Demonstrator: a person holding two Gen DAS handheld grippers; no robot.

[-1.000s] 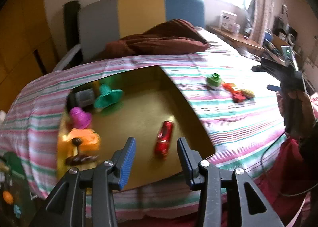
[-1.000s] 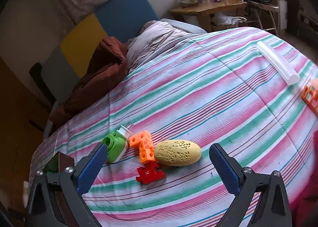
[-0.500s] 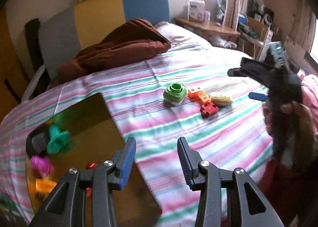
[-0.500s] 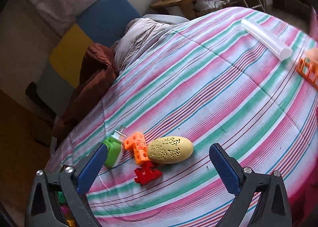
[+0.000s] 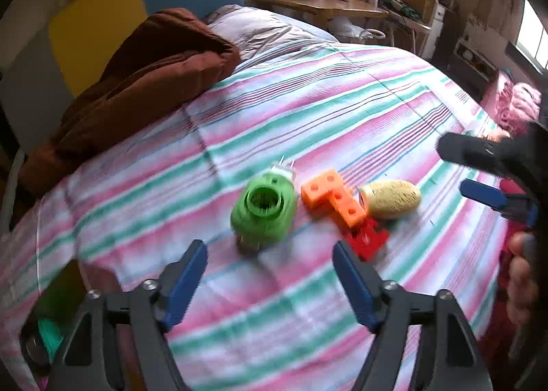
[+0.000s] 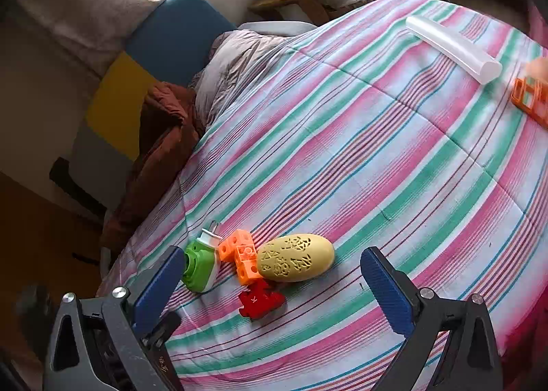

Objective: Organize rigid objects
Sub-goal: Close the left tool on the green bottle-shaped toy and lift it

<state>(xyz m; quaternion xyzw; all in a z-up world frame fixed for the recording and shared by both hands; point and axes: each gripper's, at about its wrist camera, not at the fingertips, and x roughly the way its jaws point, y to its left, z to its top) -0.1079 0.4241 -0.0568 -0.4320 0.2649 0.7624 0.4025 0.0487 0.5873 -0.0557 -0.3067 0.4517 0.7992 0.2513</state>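
Toys cluster touching near the bed's [image 5: 342, 110] left edge: green plug [image 5: 263, 211], orange blocks [image 5: 334, 197], yellow egg [image 5: 390, 198], red puzzle piece [image 5: 366, 237]. Left gripper [image 5: 269, 276] and right gripper [image 6: 270, 283] hover spread, empty. Grabbing one would likely nudge its neighbours on the soft cover.

Four toys clustered on the bedspread [image 6: 394, 158]

Plug [image 6: 200, 266] leftmost, blocks [image 6: 241, 255] beside it, egg [image 6: 296, 262] right, puzzle piece [image 6: 260, 300] in front; tube [image 6: 452, 43] far behind.

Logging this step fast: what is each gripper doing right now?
Left gripper: jaws open, holding nothing, above the green toy.
Right gripper: jaws open, holding nothing.
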